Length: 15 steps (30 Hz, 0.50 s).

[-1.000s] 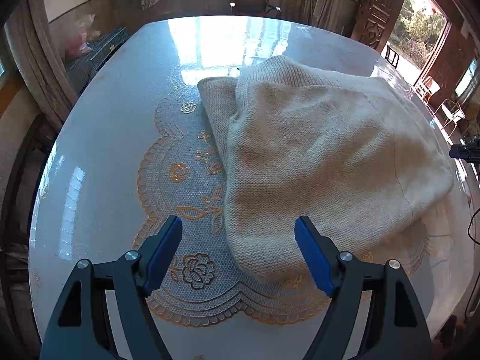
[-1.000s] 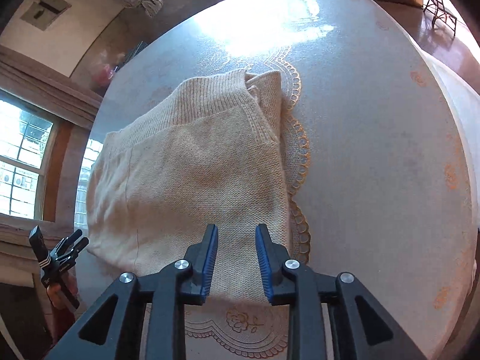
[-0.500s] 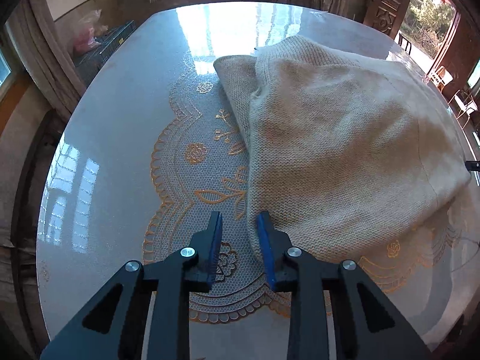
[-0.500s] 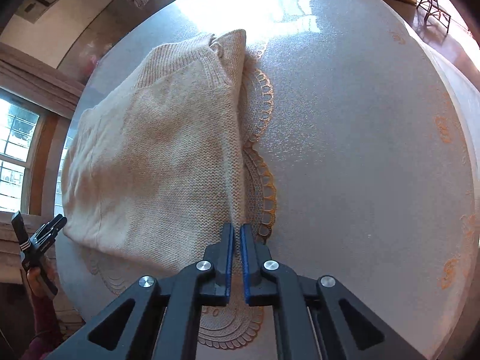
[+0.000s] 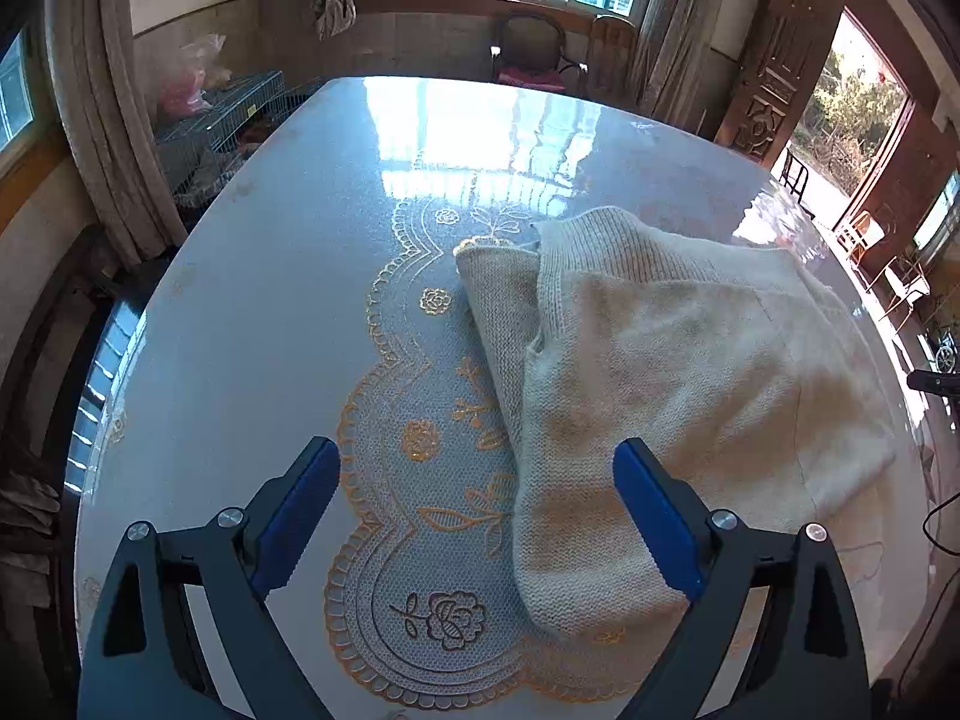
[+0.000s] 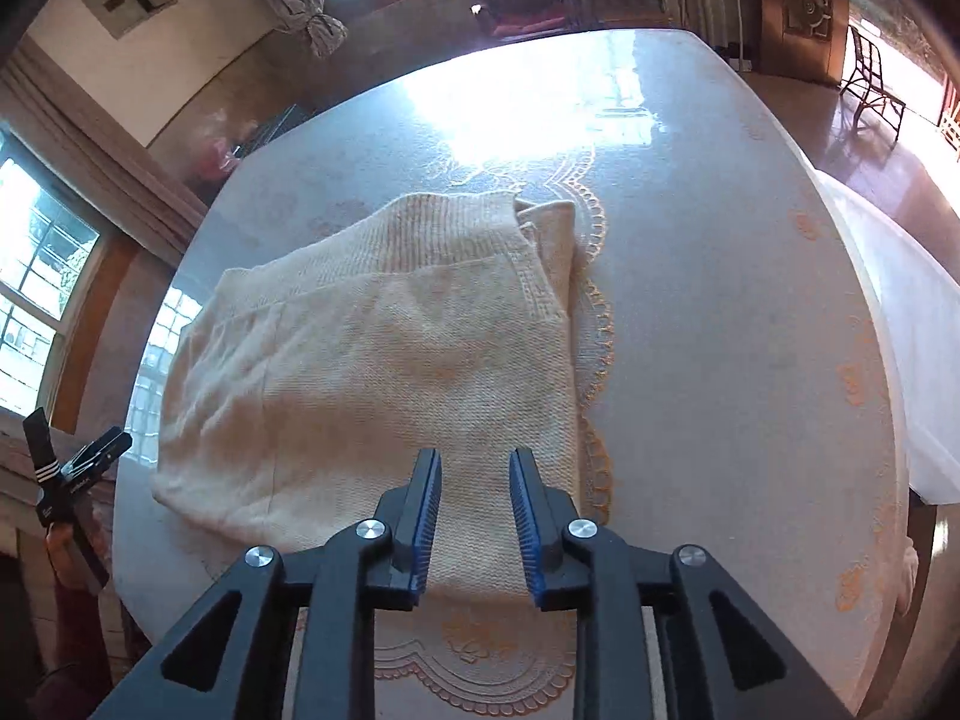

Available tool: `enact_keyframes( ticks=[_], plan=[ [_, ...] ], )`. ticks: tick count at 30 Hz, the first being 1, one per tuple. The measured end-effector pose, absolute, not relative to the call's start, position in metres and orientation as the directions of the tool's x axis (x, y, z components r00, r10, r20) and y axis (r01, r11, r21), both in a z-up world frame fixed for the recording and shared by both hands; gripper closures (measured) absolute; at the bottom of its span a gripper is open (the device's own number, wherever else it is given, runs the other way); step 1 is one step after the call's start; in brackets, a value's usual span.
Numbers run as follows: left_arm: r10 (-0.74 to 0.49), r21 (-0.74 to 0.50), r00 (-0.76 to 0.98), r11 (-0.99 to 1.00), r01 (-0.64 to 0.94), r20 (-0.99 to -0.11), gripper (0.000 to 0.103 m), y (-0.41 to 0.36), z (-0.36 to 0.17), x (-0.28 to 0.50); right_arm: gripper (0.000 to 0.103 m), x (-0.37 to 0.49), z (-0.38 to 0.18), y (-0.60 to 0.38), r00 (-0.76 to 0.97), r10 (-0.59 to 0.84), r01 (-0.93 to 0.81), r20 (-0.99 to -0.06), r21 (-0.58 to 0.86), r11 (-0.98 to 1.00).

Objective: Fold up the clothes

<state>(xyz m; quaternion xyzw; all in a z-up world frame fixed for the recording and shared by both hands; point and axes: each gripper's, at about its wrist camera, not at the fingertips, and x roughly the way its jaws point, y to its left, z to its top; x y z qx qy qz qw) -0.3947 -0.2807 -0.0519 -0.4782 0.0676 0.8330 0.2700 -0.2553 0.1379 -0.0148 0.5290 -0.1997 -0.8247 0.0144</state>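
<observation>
A folded sweater lay on the desk. Both grippers, left and right, hung above it, jaws opening, gripping nothing.

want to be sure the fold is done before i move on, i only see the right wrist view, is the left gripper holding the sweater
observer: No. The left gripper has its jaws wide and opening. The near left corner of the sweater lies between them, but they are not clamped on it.
operator: ok and is that left edge tidy
observer: Not quite. In the left wrist view a lower layer sticks out past the top layer along the far part of that edge.
</observation>
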Motion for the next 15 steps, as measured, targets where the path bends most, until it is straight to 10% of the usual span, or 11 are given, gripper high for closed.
enact_keyframes(
  ticks=[15],
  plan=[
    [0.395,-0.259,-0.188,-0.826,-0.501,-0.899,0.009,-0.24,-0.088,-0.472,0.078,-0.33,-0.072,0.082,-0.262,-0.275,-0.145,-0.925,0.319,-0.936]
  ],
)
